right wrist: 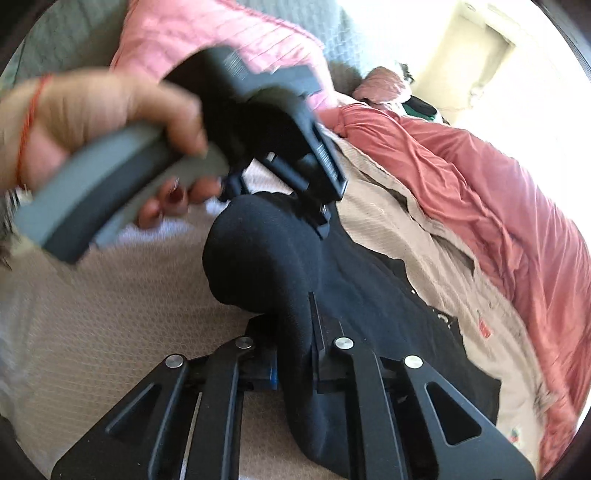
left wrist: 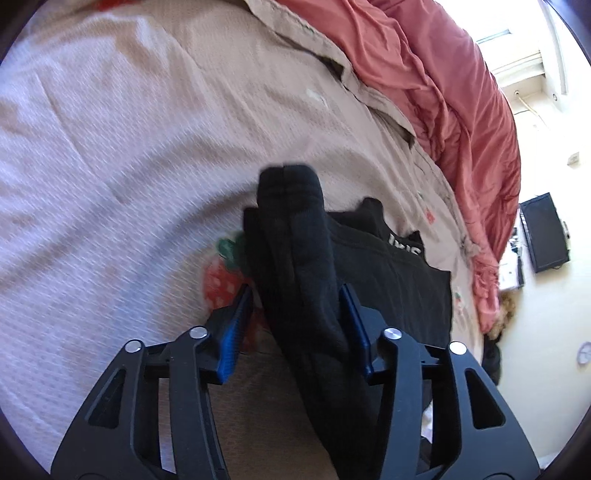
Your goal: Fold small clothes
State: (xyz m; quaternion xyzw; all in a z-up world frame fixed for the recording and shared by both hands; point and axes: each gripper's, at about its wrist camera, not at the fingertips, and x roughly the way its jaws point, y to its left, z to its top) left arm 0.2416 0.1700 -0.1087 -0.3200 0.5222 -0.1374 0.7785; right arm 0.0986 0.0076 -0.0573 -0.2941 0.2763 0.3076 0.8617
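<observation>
A black sock (left wrist: 295, 236) runs lengthwise between the blue pads (left wrist: 236, 321) of my left gripper (left wrist: 295, 291). It lies against the right pad, while a strip of bedspread shows between it and the left pad, so this gripper is open. In the right wrist view the same sock (right wrist: 258, 258) arches up from my right gripper (right wrist: 291, 325), which is shut on it. The sock's far end reaches under the left gripper (right wrist: 280, 206), held by a hand (right wrist: 92, 118). A black garment with white letters (left wrist: 399, 258) lies flat on the bed beneath.
The bed has a pale waffle bedspread (left wrist: 147, 147) with a strawberry print (left wrist: 221, 284). A salmon duvet (left wrist: 443, 92) is bunched along the far side and a pink pillow (right wrist: 207, 33) lies at the head. Beyond the bed's edge stands a dark screen (left wrist: 543, 232).
</observation>
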